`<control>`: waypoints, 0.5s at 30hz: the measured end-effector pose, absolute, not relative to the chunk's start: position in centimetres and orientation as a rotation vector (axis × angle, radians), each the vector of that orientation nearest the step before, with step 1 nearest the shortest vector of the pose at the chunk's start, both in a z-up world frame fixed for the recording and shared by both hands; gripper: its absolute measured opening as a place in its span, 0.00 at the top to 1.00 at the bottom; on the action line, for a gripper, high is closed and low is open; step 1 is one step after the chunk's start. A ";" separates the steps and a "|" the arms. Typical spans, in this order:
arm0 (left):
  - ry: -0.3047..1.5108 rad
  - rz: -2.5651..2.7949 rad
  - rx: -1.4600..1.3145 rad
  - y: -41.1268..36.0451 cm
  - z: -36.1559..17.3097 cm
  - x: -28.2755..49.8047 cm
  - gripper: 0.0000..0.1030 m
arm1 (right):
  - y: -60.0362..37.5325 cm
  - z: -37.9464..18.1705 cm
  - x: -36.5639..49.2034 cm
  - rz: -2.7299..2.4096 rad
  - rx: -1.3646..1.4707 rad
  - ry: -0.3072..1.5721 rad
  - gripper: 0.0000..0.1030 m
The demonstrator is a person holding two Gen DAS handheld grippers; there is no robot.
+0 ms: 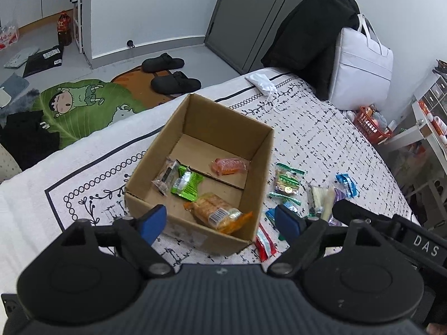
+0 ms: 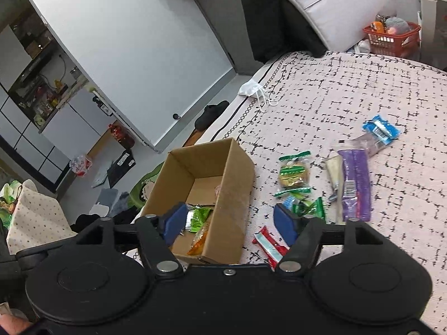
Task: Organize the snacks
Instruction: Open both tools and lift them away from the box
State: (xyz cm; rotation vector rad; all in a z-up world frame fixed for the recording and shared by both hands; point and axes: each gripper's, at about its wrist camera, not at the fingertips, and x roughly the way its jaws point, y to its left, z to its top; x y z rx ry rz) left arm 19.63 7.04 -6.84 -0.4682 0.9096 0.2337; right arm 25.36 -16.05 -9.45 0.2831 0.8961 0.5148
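An open cardboard box (image 1: 259,153) stands on the patterned bedspread (image 1: 321,139). Inside lie an orange packet (image 1: 218,212), a green packet (image 1: 185,182), a pink packet (image 1: 229,165) and a clear dark one (image 1: 166,177). My left gripper (image 1: 219,219) hangs open over the box's near side, holding nothing. Loose snacks lie right of the box: a green-gold packet (image 2: 294,174), a purple packet (image 2: 356,184), a blue packet (image 2: 381,129), a red-white packet (image 2: 269,247). My right gripper (image 2: 229,222) is open and empty above the box's right wall (image 2: 234,184).
A white face mask (image 1: 261,82) lies near the bed's far edge. A white bag (image 1: 360,67) and a black coat (image 1: 307,36) stand at the far end. Black slippers (image 1: 167,69) sit on the floor, and a red basket (image 2: 391,37) sits beyond the bed.
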 end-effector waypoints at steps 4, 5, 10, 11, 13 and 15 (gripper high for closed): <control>0.893 0.232 -0.447 5.9 -6.3 19.4 0.07 | -17.4 -8.9 25.2 0.506 0.276 0.883 0.19; 0.890 0.236 -0.434 5.5 -6.2 19.4 0.05 | -17.8 -8.7 25.2 0.503 0.280 0.880 0.18; 0.882 0.220 -0.429 4.0 -5.7 19.5 0.00 | -20.2 -7.9 25.2 0.464 0.293 0.850 0.08; 0.881 0.215 -0.426 3.6 -5.7 19.5 0.00 | -20.8 -7.8 25.2 0.453 0.300 0.842 0.07; 0.876 0.204 -0.426 2.9 -5.5 19.6 0.00 | -21.9 -7.8 25.3 0.437 0.314 0.840 0.07; 0.870 0.186 -0.425 2.1 -5.4 19.7 0.00 | -23.0 -7.8 25.4 0.413 0.321 0.842 0.07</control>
